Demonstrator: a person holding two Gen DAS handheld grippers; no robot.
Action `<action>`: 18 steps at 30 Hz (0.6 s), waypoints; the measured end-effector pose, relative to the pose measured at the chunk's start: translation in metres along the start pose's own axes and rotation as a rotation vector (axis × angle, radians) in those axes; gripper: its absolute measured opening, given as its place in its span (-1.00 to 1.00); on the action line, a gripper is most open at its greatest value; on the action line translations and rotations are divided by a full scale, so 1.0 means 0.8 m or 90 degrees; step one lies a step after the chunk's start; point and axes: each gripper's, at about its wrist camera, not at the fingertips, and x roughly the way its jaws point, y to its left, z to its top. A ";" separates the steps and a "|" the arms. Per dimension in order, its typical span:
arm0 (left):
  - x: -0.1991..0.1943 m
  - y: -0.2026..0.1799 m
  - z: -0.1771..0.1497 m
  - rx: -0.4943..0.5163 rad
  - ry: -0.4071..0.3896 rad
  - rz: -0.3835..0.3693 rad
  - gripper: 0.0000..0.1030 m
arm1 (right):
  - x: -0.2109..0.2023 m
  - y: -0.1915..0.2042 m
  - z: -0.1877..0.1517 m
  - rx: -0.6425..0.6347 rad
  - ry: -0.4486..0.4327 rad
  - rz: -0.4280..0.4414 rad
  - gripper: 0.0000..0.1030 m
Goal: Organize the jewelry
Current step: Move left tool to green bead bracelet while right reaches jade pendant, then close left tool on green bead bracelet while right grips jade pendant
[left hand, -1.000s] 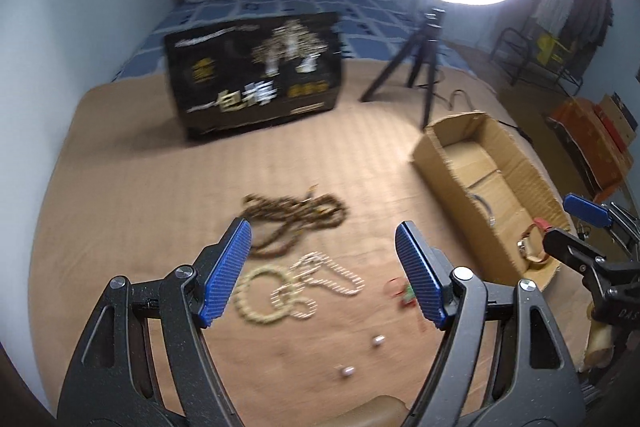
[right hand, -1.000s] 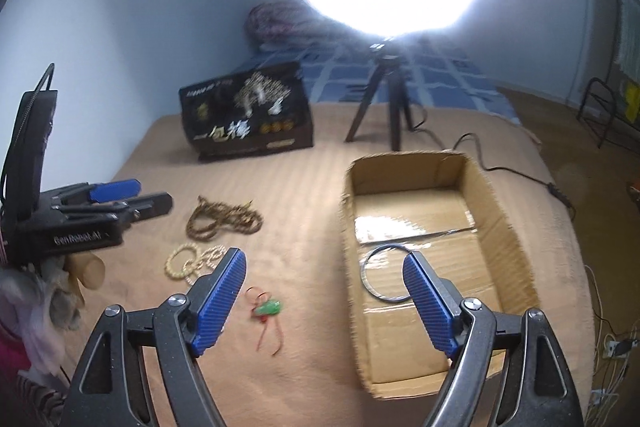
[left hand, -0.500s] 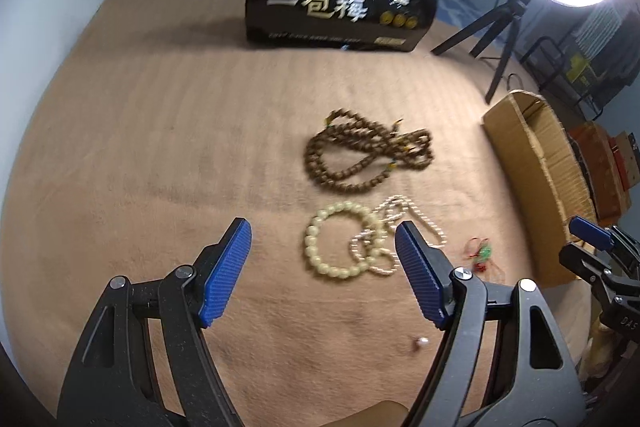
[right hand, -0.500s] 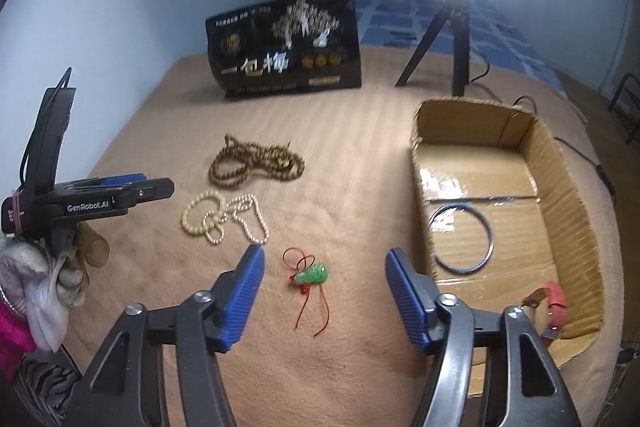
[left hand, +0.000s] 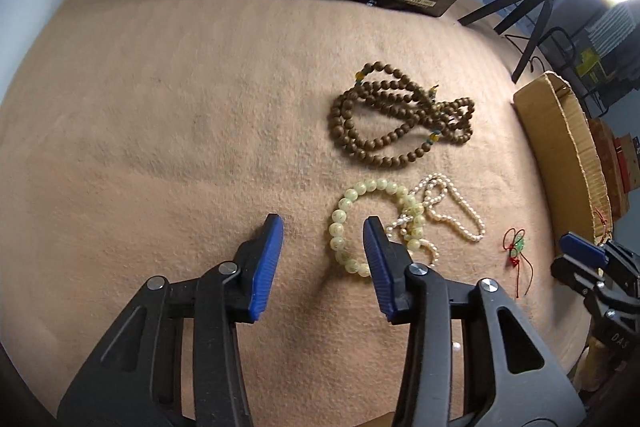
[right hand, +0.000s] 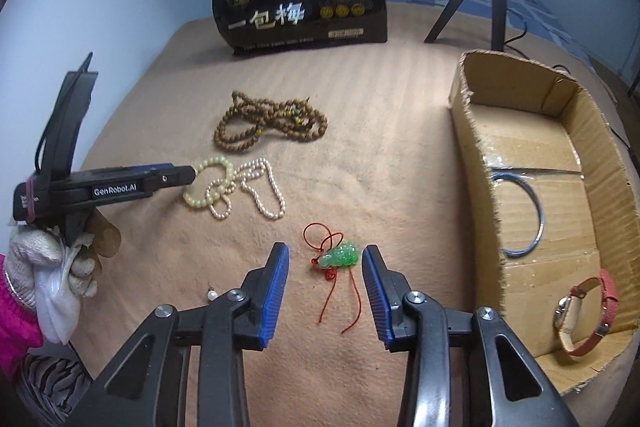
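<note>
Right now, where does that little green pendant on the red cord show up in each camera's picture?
Left wrist view: green pendant at the far right, near the cardboard box.
Right wrist view: green pendant at centre, between the open jaws.
Shared landmark: the pale bead bracelet.

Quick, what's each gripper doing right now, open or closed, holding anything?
Left gripper: open, empty, its right finger over the pale bead bracelet.
Right gripper: open, holding nothing, fingers either side of the green pendant.
</note>
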 end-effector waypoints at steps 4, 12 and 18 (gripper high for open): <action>0.004 -0.001 0.001 0.010 -0.001 0.003 -0.17 | 0.018 0.005 -0.002 -0.025 0.014 -0.030 -0.23; 0.009 -0.011 -0.004 0.050 -0.016 0.041 -0.42 | 0.036 0.006 -0.004 -0.056 0.032 -0.054 -0.23; 0.008 -0.007 -0.004 0.049 -0.021 0.043 -0.73 | 0.045 -0.002 0.000 -0.043 0.040 -0.053 -0.23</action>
